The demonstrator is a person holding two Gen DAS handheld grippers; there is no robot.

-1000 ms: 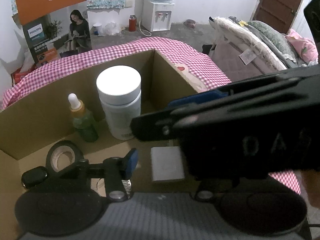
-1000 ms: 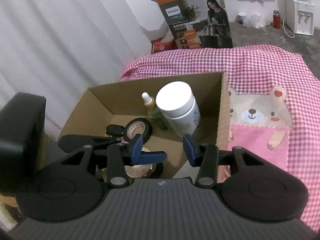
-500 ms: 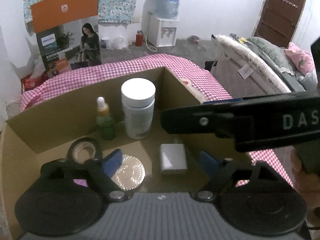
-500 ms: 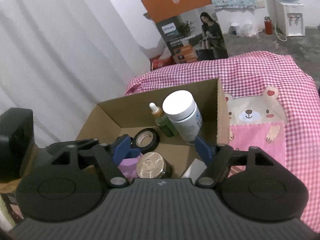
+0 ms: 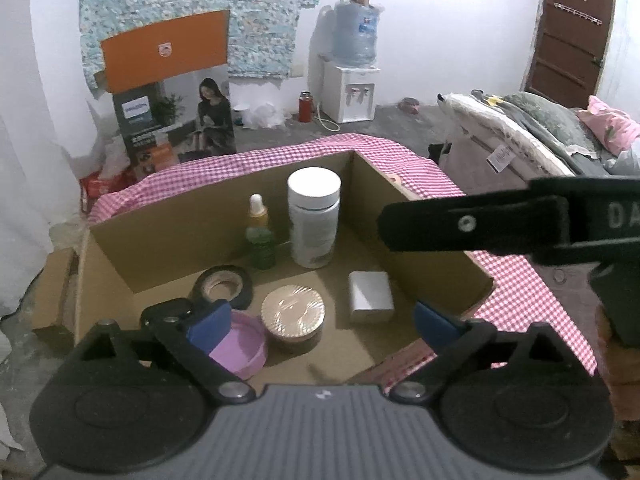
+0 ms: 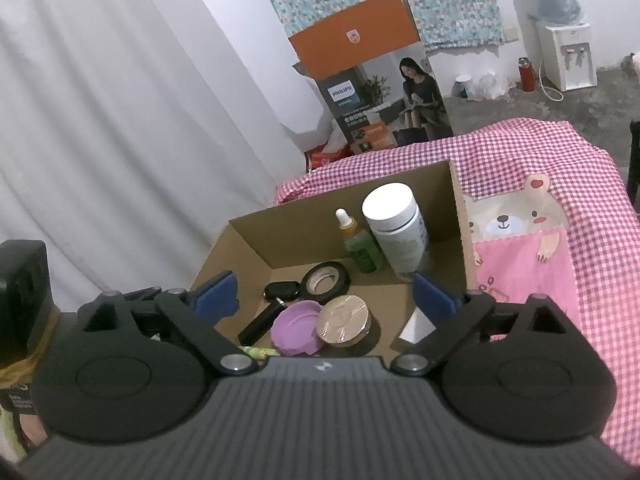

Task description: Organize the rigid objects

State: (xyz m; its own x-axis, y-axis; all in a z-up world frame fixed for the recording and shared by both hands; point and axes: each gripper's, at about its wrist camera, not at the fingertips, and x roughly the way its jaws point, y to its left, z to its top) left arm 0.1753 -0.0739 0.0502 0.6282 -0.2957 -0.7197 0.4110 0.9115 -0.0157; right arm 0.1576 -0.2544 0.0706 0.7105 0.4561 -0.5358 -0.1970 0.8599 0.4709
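Note:
An open cardboard box (image 5: 168, 232) (image 6: 248, 248) holds a white-capped bottle (image 5: 314, 216) (image 6: 396, 228), a green dropper bottle (image 5: 260, 236) (image 6: 358, 242), a black tape roll (image 5: 224, 286) (image 6: 325, 278), a foil-topped jar (image 5: 293, 314) (image 6: 344, 318), a purple lid (image 5: 240, 350) (image 6: 296, 330), a white block (image 5: 370, 296) (image 6: 418, 326) and a black key fob (image 6: 282, 290). My left gripper (image 5: 320, 324) is open and empty above the box's near side. My right gripper (image 6: 324, 294) is open and empty above the box; its finger crosses the left wrist view (image 5: 472, 224).
The box rests on a pink checked cloth (image 6: 560, 184) (image 5: 520, 292) with a bear print. A Philips carton (image 6: 384, 92) stands behind, a white curtain (image 6: 120, 120) at left, a water dispenser (image 5: 352, 80) and a bed (image 5: 540, 136) beyond.
Both grippers have pulled up and back from the box and opened wide. The white block and foil-topped jar now lie free on the box floor.

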